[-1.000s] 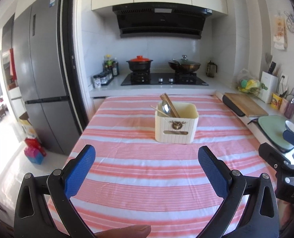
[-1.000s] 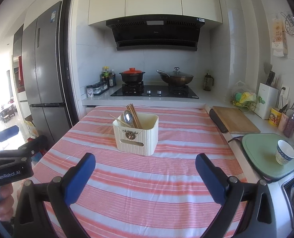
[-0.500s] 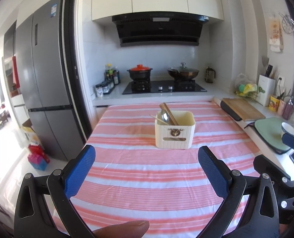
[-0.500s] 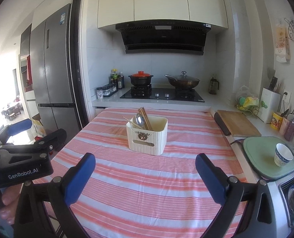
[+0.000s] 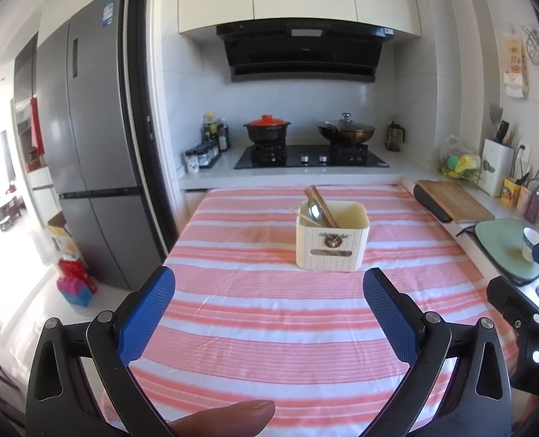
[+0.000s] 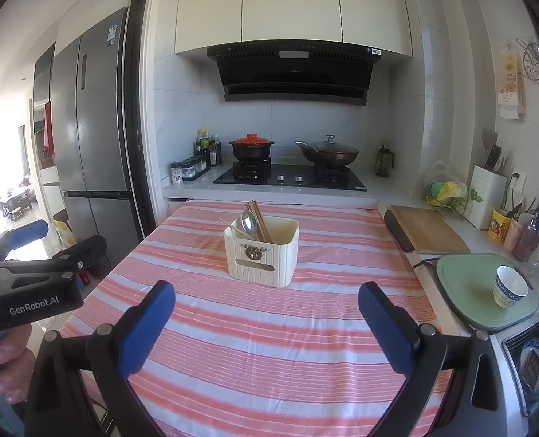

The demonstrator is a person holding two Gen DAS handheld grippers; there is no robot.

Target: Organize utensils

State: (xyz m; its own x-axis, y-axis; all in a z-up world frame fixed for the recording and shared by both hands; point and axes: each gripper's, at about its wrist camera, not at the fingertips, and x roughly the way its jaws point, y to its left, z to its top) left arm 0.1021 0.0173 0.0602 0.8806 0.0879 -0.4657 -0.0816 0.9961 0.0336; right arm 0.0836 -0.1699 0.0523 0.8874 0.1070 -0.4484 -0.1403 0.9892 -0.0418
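Both tools have drawn back and risen since a second ago, so the cream ribbed plastic utensil holder (image 5: 332, 240) now looks smaller and farther off in each view. It stands upright near the middle of the worktop (image 5: 269, 327), which is covered by a pink-and-white striped cloth. A small bronze ornament and a slot-shaped label plate sit on its front face; any writing there is too small to read. Inside its left part, a bundle of brown wooden chopsticks (image 5: 320, 205) stands with its long axis nearly upright, tips leaning up and to the left. A shiny metal spoon (image 6: 249, 223) stands bowl-up beside them, and one pale stick (image 6: 235, 227) slants out low to the left.

Nearer the camera, the left tool (image 5: 269, 313), with blue-padded fingers, is spread wide and holds nothing; a fingertip (image 5: 229, 417) shows at the bottom edge. The right tool (image 6: 267, 322) is likewise spread wide and empty. In the right wrist view, the left tool's black body reads "GenRobot.AI" in white.

Beyond the worktop are a black hob with a red-lidded black pot (image 5: 267, 129) and a glass-lidded wok (image 5: 346, 131). To the right lie a wooden chopping board (image 6: 428, 233) and a blue-patterned white cup (image 6: 510, 286).
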